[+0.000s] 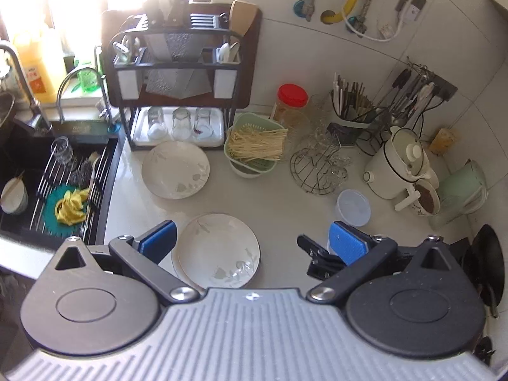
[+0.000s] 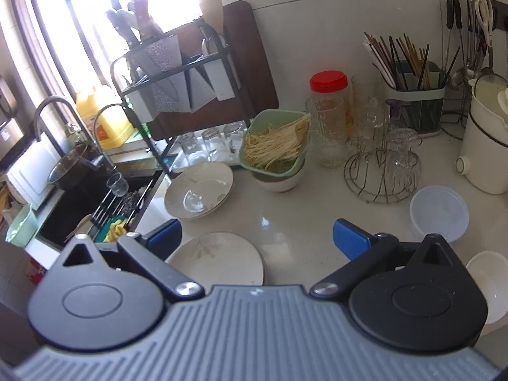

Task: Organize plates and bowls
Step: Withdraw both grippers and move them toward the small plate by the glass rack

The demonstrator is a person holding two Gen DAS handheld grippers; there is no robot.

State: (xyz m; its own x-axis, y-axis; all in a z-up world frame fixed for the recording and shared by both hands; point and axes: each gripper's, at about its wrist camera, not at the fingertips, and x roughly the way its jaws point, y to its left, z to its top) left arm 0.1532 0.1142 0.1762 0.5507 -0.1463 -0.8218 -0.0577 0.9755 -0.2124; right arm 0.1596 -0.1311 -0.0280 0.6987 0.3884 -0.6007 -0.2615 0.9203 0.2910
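Note:
Two white leaf-patterned plates lie on the pale counter. The near plate (image 1: 219, 250) sits between my left gripper's (image 1: 254, 241) open blue-padded jaws, close to the left pad. The far plate (image 1: 175, 170) lies by the dish rack. In the right wrist view the near plate (image 2: 219, 258) lies just ahead of my open, empty right gripper (image 2: 257, 238), and the far plate (image 2: 198, 190) sits beyond it. A white bowl (image 2: 489, 282) sits at the right edge, partly hidden by the gripper body. Another bowl (image 1: 14, 195) with chopsticks rests in the sink.
A black sink (image 1: 57, 187) with a wire rack and yellow cloth lies left. A dish rack (image 1: 177, 95) holds glasses at the back. A green colander of noodles (image 1: 255, 147), a wire glass stand (image 1: 317, 168), a plastic container (image 1: 353, 208), a white pot (image 1: 400, 165) and a black pan (image 1: 485, 263) stand right.

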